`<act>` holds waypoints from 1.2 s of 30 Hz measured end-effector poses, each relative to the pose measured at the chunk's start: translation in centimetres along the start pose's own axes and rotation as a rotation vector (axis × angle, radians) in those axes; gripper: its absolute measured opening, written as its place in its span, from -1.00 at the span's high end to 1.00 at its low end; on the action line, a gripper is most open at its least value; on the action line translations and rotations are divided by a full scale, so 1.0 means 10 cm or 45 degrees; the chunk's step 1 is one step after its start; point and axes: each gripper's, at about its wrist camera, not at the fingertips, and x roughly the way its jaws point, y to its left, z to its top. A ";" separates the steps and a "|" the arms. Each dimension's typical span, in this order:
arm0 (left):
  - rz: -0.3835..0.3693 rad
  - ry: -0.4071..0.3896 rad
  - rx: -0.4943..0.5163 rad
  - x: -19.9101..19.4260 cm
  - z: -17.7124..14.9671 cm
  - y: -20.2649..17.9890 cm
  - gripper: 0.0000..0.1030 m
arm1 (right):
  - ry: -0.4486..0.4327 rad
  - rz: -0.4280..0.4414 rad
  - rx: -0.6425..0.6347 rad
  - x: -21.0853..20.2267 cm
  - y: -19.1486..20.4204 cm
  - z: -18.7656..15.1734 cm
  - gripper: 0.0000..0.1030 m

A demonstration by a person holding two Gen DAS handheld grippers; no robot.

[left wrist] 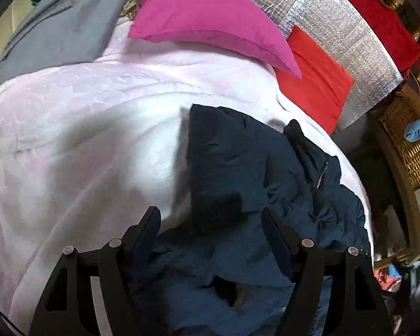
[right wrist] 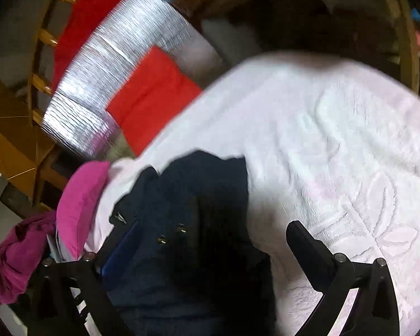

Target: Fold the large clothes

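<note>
Left claw, nearest the lens: its jaws stand apart over the near folds of the navy jacket, and I cannot tell whether the pads press the cloth. Right claw: jaws spread wide, one finger over the bedspread, the other finger at the jacket's edge; nothing is gripped. I see the jacket lying crumpled on the pale pink bedspread, a zip showing in the left view and two snaps in the right. A magenta pillow and a red cloth lie well beyond it, against a silver foil panel; grey fabric sits at the far left.

Step in hand, as I judge it: the right claw is free between grasps, and the garment is only partly gathered, no neat fold yet formed. The next move calls for a fresh hold on a free edge or sleeve by the right claw, a firm hold by the left, then drawing one side across the body. Right view is blurred; edges there are uncertain.
</note>
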 end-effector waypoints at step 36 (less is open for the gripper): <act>-0.105 -0.152 0.204 -0.47 -0.11 -0.37 -0.22 | 0.029 0.123 -0.292 -0.25 0.73 -0.33 -0.55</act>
